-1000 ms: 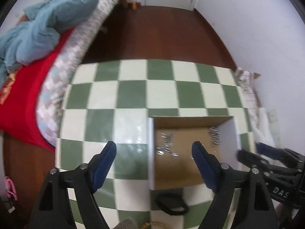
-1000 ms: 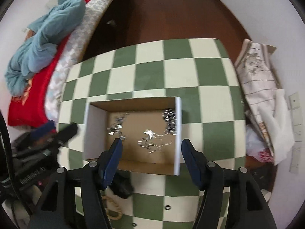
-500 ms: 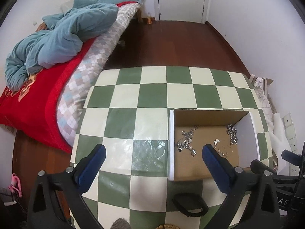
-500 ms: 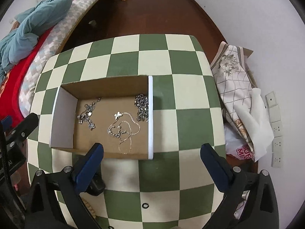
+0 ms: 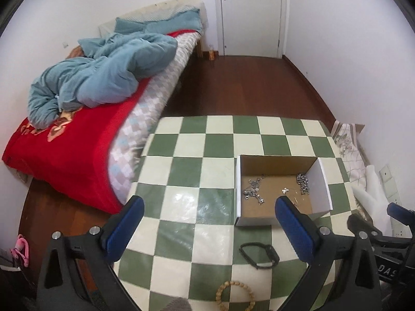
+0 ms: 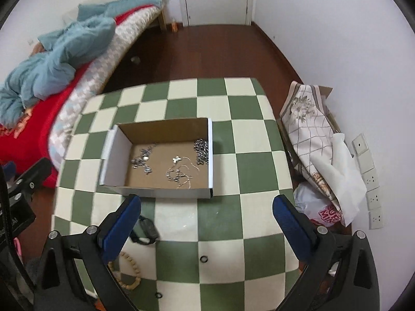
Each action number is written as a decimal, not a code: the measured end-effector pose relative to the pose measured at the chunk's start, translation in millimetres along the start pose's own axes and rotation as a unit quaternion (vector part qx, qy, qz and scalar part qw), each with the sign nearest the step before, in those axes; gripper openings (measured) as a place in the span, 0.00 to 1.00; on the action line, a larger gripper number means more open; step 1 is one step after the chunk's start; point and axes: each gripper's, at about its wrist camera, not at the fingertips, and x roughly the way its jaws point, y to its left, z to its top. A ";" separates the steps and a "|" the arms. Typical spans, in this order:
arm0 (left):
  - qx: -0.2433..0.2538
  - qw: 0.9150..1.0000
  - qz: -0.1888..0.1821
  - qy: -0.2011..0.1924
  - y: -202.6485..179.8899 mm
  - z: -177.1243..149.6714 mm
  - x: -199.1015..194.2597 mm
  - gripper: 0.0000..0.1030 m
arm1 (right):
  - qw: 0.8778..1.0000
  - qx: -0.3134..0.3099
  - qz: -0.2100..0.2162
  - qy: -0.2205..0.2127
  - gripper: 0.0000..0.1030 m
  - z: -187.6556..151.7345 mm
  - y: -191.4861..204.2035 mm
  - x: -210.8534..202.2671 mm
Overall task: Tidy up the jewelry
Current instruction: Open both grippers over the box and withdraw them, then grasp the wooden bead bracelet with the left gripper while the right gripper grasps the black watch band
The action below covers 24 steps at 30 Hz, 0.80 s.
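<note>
A shallow cardboard box (image 5: 323, 186) (image 6: 114, 153) stands open on the green-and-cream checked table (image 5: 186, 171) (image 6: 233, 171). Inside it lie a cross necklace (image 5: 253, 193) (image 6: 142, 160), a thin chain with a butterfly pendant (image 5: 285, 189) (image 6: 179, 171) and a thick chain (image 5: 303, 182) (image 6: 201, 150). My left gripper (image 5: 208, 207) hangs open above the table, left of the box. My right gripper (image 6: 207, 204) is open above the table in front of the box. Neither holds anything.
Near the front edge lie a black band (image 5: 259, 255) (image 6: 145, 229), a wooden bead bracelet (image 5: 234, 295) (image 6: 127, 272) and two small black rings (image 6: 204, 259). A bed with a red cover (image 5: 64, 150) stands left. Bags (image 6: 311, 134) lean on the right wall.
Both grippers have opened wider and drawn back and up from the box, so more of the table and room shows. The jewelry in the box has not moved.
</note>
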 end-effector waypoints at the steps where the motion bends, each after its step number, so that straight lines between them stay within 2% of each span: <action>1: 0.000 1.000 0.002 -0.003 2.1 -3.5 -7.0 1.00 | 1.000 0.000 0.004 -0.005 0.99 -3.9 -0.7 -7.1; 5: 0.001 1.000 0.011 0.001 12.8 -28.1 -23.0 1.00 | 1.000 0.005 0.024 -0.003 0.99 -32.8 -7.1 -25.4; 8: 0.004 0.999 0.024 0.029 21.3 -59.1 -15.7 1.00 | 0.999 0.011 0.031 0.019 0.99 -60.3 -12.8 -21.5; 11: 0.003 0.995 0.028 0.094 25.2 -95.0 17.7 0.99 | 0.998 0.025 0.031 0.042 0.97 -85.1 -19.4 -8.2; 13: -0.006 0.987 0.006 0.159 24.4 -119.5 49.3 0.99 | 0.996 0.041 0.036 0.065 0.83 -99.5 -24.9 6.5; 14: -0.010 0.984 -0.006 0.179 22.1 -128.8 60.2 0.97 | 0.996 0.043 0.036 0.075 0.81 -104.2 -26.6 13.9; 15: -0.011 0.980 -0.018 0.198 18.1 -139.0 70.6 0.93 | 0.995 0.044 0.035 0.083 0.80 -107.9 -27.2 19.1; 17: -0.010 0.974 -0.029 0.223 9.4 -153.1 83.9 0.77 | 0.993 0.048 0.040 0.095 0.79 -114.0 -28.0 28.8; 19: -0.001 0.971 -0.031 0.238 -2.3 -162.8 94.7 0.74 | 0.993 0.044 0.041 0.100 0.76 -116.0 -26.3 34.8; 21: 0.010 0.969 -0.027 0.245 -11.2 -168.0 101.4 0.60 | 0.993 0.041 0.043 0.103 0.76 -114.3 -24.0 39.4; 22: 0.015 0.968 -0.027 0.251 -14.9 -170.4 104.2 0.46 | 0.993 0.040 0.045 0.104 0.75 -112.4 -22.6 41.1; 23: 0.015 0.970 -0.032 0.239 -16.1 -170.0 102.0 0.32 | 0.993 0.039 0.048 0.105 0.75 -110.5 -21.0 43.1; 24: 0.020 0.971 -0.034 0.235 -17.7 -169.4 100.8 0.21 | 0.993 0.036 0.051 0.105 0.75 -108.1 -18.8 44.7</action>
